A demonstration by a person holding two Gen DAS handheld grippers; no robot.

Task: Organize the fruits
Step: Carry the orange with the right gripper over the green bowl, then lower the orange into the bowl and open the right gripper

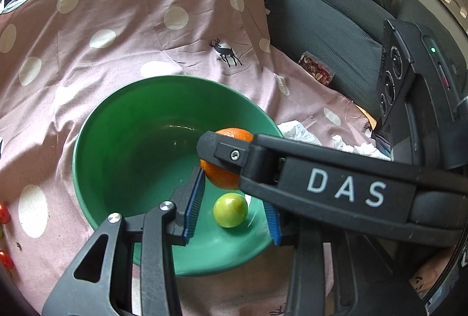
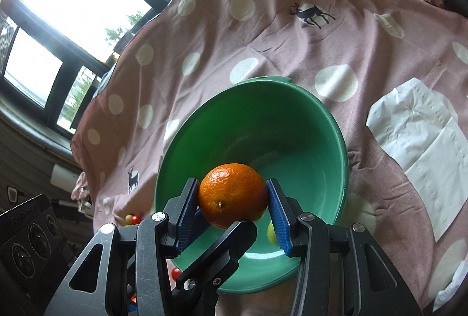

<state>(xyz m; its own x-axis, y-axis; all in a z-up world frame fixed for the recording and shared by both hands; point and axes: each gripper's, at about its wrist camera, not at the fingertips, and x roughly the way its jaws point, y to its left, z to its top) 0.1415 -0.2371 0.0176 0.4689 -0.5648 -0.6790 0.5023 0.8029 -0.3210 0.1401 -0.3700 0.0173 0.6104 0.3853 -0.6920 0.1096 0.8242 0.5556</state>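
Left wrist view: the left gripper (image 1: 231, 213) hangs over a green bowl (image 1: 117, 140) that sits on a pink spotted cloth (image 1: 87, 53). Its blue pads stand apart with nothing pressed between them; a small green fruit (image 1: 230, 210) lies on the bowl's floor in the gap, touching neither pad. The right gripper's black finger reaches in from the right, and an orange (image 1: 225, 172) is held over the bowl behind that finger. Red cherry tomatoes (image 1: 4, 213) lie on the cloth at the left edge.

Right wrist view: the right gripper (image 2: 232, 202) has its pads closed on the orange (image 2: 232, 194), above the bowl's (image 2: 263, 117) inside. A yellow-green bit (image 2: 271, 231) beside the right pad is probably the small fruit. A white paper napkin (image 2: 418, 146) lies on the cloth (image 2: 263, 32) to the right of the bowl.
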